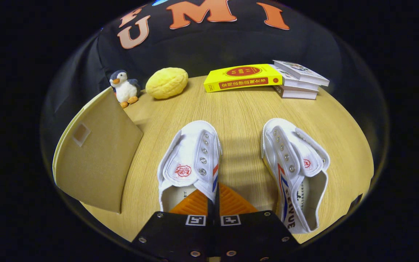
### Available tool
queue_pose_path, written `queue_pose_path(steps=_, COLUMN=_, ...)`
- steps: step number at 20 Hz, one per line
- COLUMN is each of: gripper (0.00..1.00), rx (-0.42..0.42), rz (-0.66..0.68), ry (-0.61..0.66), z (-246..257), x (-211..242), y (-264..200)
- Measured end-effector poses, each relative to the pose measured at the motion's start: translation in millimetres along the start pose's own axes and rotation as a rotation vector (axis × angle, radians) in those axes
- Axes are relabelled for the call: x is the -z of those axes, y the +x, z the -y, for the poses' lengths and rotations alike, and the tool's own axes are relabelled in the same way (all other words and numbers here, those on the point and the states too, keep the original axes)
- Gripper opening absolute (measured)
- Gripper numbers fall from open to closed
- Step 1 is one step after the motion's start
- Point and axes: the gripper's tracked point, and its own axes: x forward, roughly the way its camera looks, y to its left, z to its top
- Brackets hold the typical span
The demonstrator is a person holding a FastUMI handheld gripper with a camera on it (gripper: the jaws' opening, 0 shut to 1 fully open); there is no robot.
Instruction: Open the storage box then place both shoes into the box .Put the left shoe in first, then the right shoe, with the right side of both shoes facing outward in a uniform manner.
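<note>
On a wooden table [238, 109], the gripper [213, 198] is clamped on the side wall of the left shoe [189, 160], one orange finger inside the opening and one outside. The right shoe [295, 171] lies apart at about 2 o'clock from the fingers. With the storage box [96, 160] at 10 o'clock, flap apparently open, the left shoe seems ready to be lifted and carried there first.

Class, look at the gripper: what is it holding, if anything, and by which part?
The gripper is shut on the left shoe, pinching its inner side wall beside the heel opening, one finger inside the shoe and one outside.
</note>
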Motion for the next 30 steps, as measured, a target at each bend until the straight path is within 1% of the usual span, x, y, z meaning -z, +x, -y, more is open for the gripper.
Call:
queue_pose_path(steps=4, gripper=0.00, rx=0.008, rz=0.075, ry=-0.006, z=-8, x=-32, y=-21)
queue_pose_path(steps=5, gripper=0.00, rx=0.011, rz=0.075, ry=-0.021, z=-8, x=-35, y=-22)
queue_pose_path(steps=6, gripper=0.00, rx=0.031, rz=0.074, ry=-0.042, z=-6, x=-33, y=-19)
queue_pose_path(steps=8, gripper=0.00, rx=0.074, rz=0.030, ry=-0.079, z=5, x=-14, y=-14)
queue_pose_path(steps=9, gripper=0.00, rx=0.072, rz=0.014, ry=-0.077, z=7, x=-4, y=-11)
queue_pose_path(steps=10, gripper=0.01, rx=0.073, rz=0.042, ry=-0.069, z=10, x=-6, y=-9)
queue_pose_path(steps=11, gripper=0.02, rx=0.059, rz=0.061, ry=-0.050, z=12, x=-7, y=-6)
queue_pose_path(steps=12, gripper=0.03, rx=0.037, rz=0.053, ry=-0.030, z=12, x=-2, y=-2)
queue_pose_path(steps=13, gripper=0.16, rx=0.009, rz=0.022, ry=-0.016, z=10, x=5, y=7)
queue_pose_path(steps=15, gripper=0.25, rx=-0.024, rz=-0.027, ry=-0.008, z=8, x=14, y=19)
queue_pose_path(steps=16, gripper=0.27, rx=-0.043, rz=0.052, ry=-0.001, z=5, x=-6, y=21)
queue_pose_path(steps=17, gripper=0.16, rx=-0.027, rz=0.098, ry=-0.007, z=8, x=-19, y=29)
queue_pose_path(steps=18, gripper=0.06, rx=-0.018, rz=0.100, ry=-0.016, z=12, x=-15, y=27)
queue_pose_path(steps=19, gripper=0.00, rx=-0.008, rz=0.112, ry=-0.022, z=14, x=-17, y=27)
queue_pose_path(steps=22, gripper=0.00, rx=-0.016, rz=0.147, ry=-0.011, z=-1, x=-29, y=10)
queue_pose_path(steps=25, gripper=0.00, rx=0.001, rz=0.188, ry=-0.063, z=-8, x=-45, y=-9)
queue_pose_path(steps=27, gripper=0.00, rx=-0.001, rz=0.211, ry=-0.071, z=-16, x=-56, y=-24)
queue_pose_path(steps=30, gripper=0.00, rx=-0.014, rz=0.261, ry=-0.065, z=-33, x=-88, y=-55)
